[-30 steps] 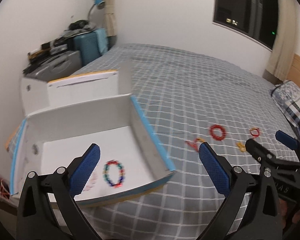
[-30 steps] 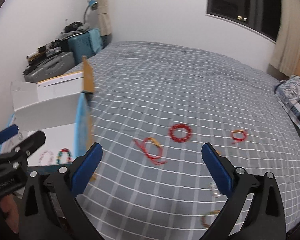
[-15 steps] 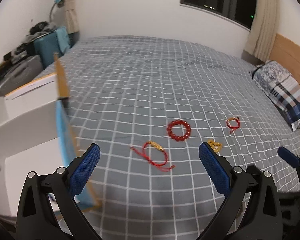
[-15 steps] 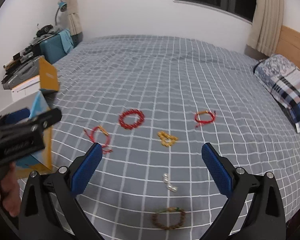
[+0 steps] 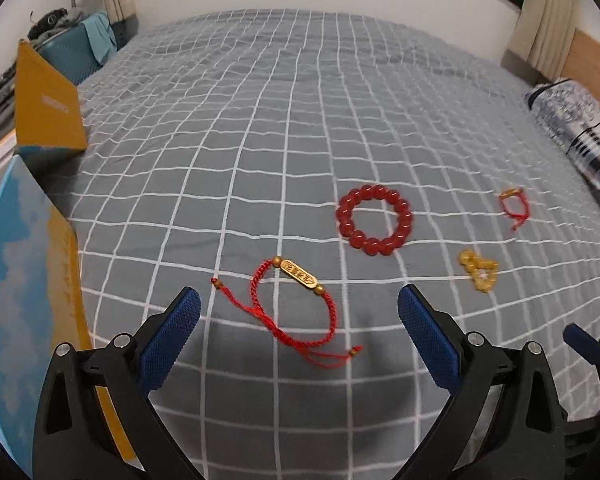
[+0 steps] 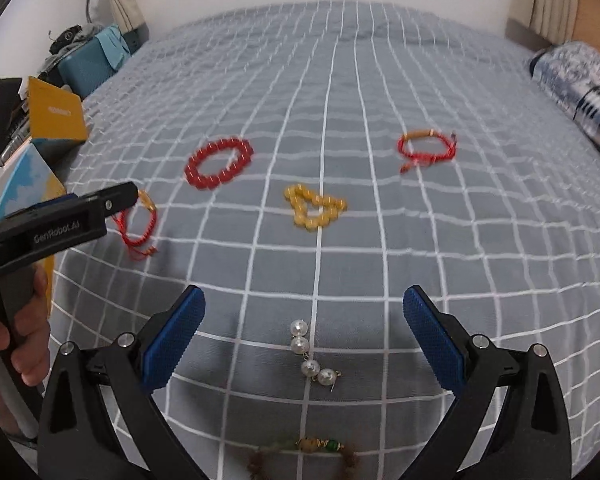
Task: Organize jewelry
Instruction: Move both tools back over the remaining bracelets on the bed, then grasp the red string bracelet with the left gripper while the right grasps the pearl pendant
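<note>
Jewelry lies scattered on the grey checked bedspread (image 5: pixel 260 120). My left gripper (image 5: pixel 299 322) is open, with a red cord bracelet with a gold bar (image 5: pixel 296 304) lying between its blue pads. Beyond it lie a red bead bracelet (image 5: pixel 375 219), a yellow bead bracelet (image 5: pixel 480 272) and a small red cord bracelet (image 5: pixel 514 202). My right gripper (image 6: pixel 304 320) hangs open over a short pearl strand (image 6: pixel 310 354); a brown bead bracelet (image 6: pixel 304 450) sits nearer the camera. The yellow bead bracelet (image 6: pixel 314 208) and red bead bracelet (image 6: pixel 219 162) lie farther out.
An open cardboard box (image 5: pixel 24 280) with blue and orange sides stands at the left edge of the bed. A pillow (image 5: pixel 576 132) lies at the right. A hand (image 6: pixel 16 336) holds the left gripper's handle at the left of the right wrist view. Clutter sits by the far wall.
Both grippers have swung right, away from the box, and come down closer to the bedspread. The left now hovers over the red cord bracelet, the right over the pearl strand.
</note>
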